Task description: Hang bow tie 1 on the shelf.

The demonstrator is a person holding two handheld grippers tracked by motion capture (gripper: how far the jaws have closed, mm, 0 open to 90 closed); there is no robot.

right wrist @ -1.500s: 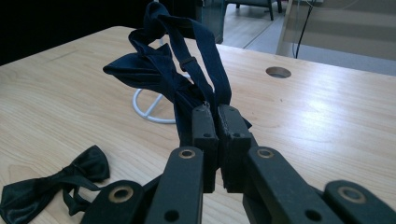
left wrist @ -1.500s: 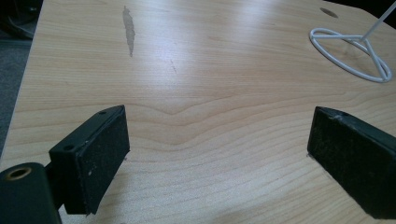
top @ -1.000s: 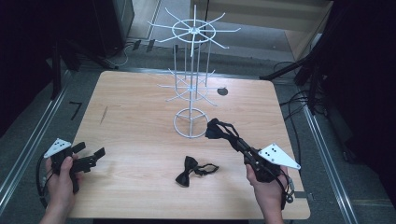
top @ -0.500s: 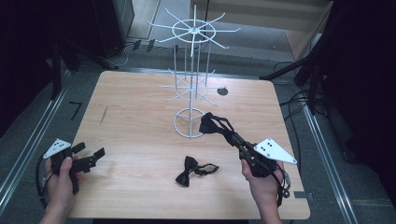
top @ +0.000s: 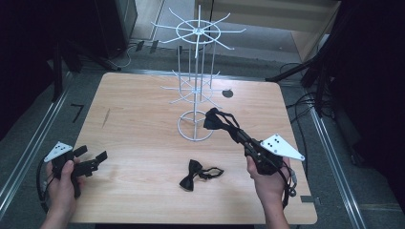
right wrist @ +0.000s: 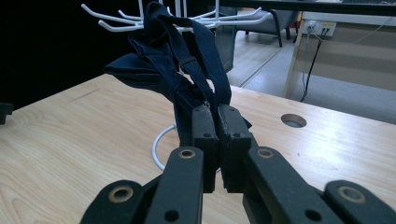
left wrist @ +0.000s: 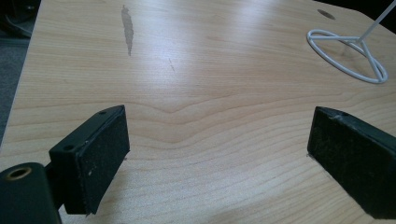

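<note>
Jaws of the right gripper [right wrist: 217, 116] are squeezed tight on a dark blue bow tie [right wrist: 173, 60]. The tie sticks up just past the jaw tips, and its strap loops rise toward the white hooks of the wire rack [top: 196, 90]. I think the strap is held high like this so it can slip over a hook.

A second bow tie [top: 198, 172], black, lies flat on the table [top: 138, 124], off to the side of those jaws.

The left gripper [left wrist: 219, 149] rests low with its jaws wide apart. Nothing but bare wood lies between them, so it seems to be waiting.
</note>
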